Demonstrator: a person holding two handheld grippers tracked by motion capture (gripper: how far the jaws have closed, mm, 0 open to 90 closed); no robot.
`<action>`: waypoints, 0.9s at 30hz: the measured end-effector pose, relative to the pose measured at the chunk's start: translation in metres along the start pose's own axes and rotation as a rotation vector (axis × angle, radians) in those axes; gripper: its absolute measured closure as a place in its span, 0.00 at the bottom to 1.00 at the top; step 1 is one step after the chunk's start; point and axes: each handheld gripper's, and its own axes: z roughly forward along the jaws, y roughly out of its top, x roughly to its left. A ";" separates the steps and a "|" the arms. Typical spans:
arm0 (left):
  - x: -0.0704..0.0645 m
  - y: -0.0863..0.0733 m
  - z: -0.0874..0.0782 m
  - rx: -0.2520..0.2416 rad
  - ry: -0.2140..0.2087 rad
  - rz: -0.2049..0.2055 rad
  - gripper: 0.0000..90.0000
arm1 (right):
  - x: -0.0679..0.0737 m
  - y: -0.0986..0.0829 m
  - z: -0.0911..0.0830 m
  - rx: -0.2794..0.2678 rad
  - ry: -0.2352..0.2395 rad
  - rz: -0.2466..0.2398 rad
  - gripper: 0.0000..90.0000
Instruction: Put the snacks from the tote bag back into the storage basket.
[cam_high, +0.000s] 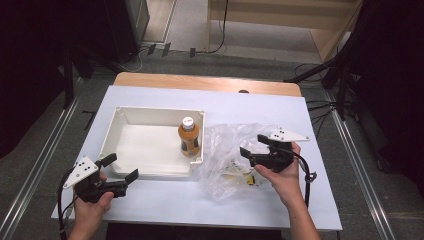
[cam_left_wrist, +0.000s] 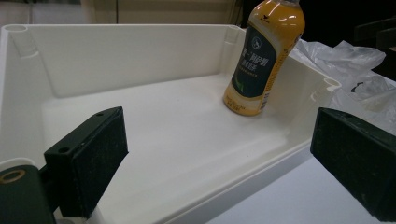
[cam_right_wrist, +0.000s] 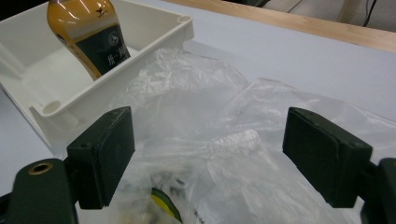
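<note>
One plastic bag (cam_high: 235, 160), one bottle (cam_high: 189, 137) in tray (cam_high: 150, 112), both tools (cam_high: 120, 170) (cam_high: 254, 145) released.

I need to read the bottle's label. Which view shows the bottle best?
Left gripper view: the bottle stands close, label facing. High view shows it small from above; right gripper view shows it cropped at the edge.

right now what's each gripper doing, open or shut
left gripper: open, empty, beside the white tray.
right gripper: open, empty, over the plastic bag.
</note>
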 end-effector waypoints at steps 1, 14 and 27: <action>0.000 0.000 0.000 -0.001 0.000 0.000 0.05 | -0.001 -0.002 -0.002 0.001 -0.003 -0.001 0.19; 0.002 0.000 -0.002 -0.005 0.004 -0.011 0.05 | -0.019 -0.020 -0.034 -0.050 -0.006 0.014 0.17; 0.001 0.000 -0.004 -0.008 0.006 0.000 0.05 | -0.036 -0.046 -0.062 -0.046 -0.064 0.032 0.17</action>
